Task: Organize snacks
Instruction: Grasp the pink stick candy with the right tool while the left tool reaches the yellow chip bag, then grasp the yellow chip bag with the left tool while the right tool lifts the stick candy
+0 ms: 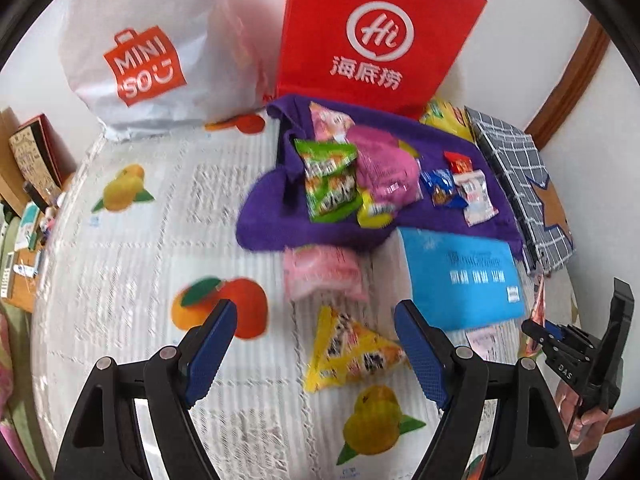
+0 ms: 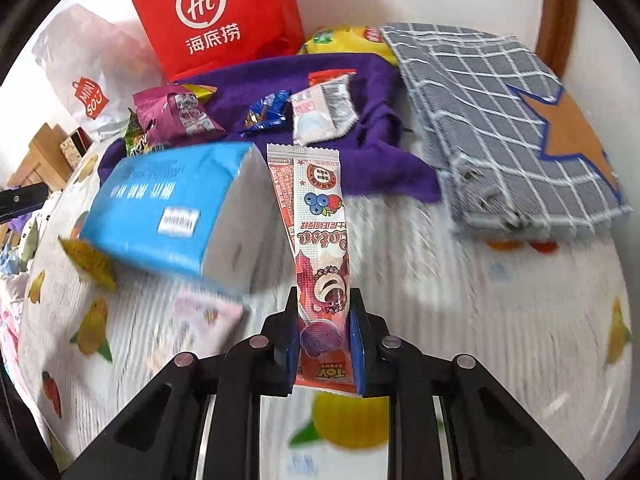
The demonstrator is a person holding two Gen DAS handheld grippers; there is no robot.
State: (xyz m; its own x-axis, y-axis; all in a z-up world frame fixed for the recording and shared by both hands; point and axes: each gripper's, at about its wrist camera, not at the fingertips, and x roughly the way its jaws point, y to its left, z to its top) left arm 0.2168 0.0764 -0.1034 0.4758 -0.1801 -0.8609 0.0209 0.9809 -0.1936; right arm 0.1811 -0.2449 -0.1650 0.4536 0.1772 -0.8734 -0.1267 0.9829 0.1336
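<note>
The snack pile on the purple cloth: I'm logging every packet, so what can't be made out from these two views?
- Yellow bag, right wrist view: mostly hidden behind the purple cloth and checked fabric.
- Pink packet, left wrist view: motion blur, print unreadable.
- Small packets, left wrist view: lettering too small.
- Long red snack stick: lower end covered by the right gripper.
</note>
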